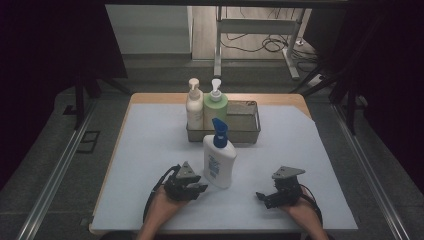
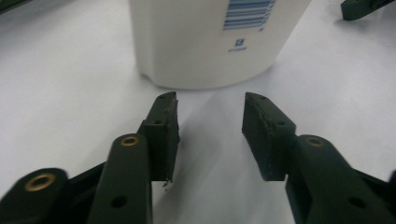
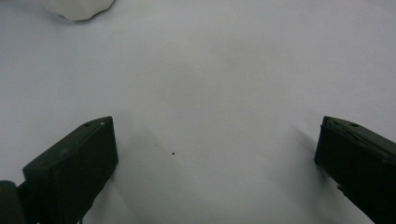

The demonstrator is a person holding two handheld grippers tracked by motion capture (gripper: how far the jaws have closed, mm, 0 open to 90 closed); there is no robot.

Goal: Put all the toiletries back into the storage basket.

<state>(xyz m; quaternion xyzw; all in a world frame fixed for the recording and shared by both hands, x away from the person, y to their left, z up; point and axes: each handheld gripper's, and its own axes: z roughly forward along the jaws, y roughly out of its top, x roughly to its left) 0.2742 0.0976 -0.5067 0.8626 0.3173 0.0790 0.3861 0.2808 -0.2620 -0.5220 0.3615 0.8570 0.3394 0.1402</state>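
Observation:
A white bottle (image 1: 219,162) with a blue pump top and a blue label stands upright on the white table cover, near the front middle. My left gripper (image 1: 197,187) sits just left of it, low over the table. In the left gripper view the bottle's base (image 2: 210,42) is straight ahead of my left gripper (image 2: 210,100), whose jaws stand apart with nothing between them. My right gripper (image 1: 265,197) rests to the right of the bottle, well apart from it. In the right gripper view my right gripper (image 3: 217,123) is wide open over bare cover, with the bottle's base (image 3: 79,8) at the top left.
Behind the bottle stands a metal wire tray (image 1: 245,131). In its left end are a cream pump bottle (image 1: 194,105) and a green pump bottle (image 1: 216,104); its right half holds nothing. The white cover (image 1: 150,150) spans the wooden table, with dark floor around.

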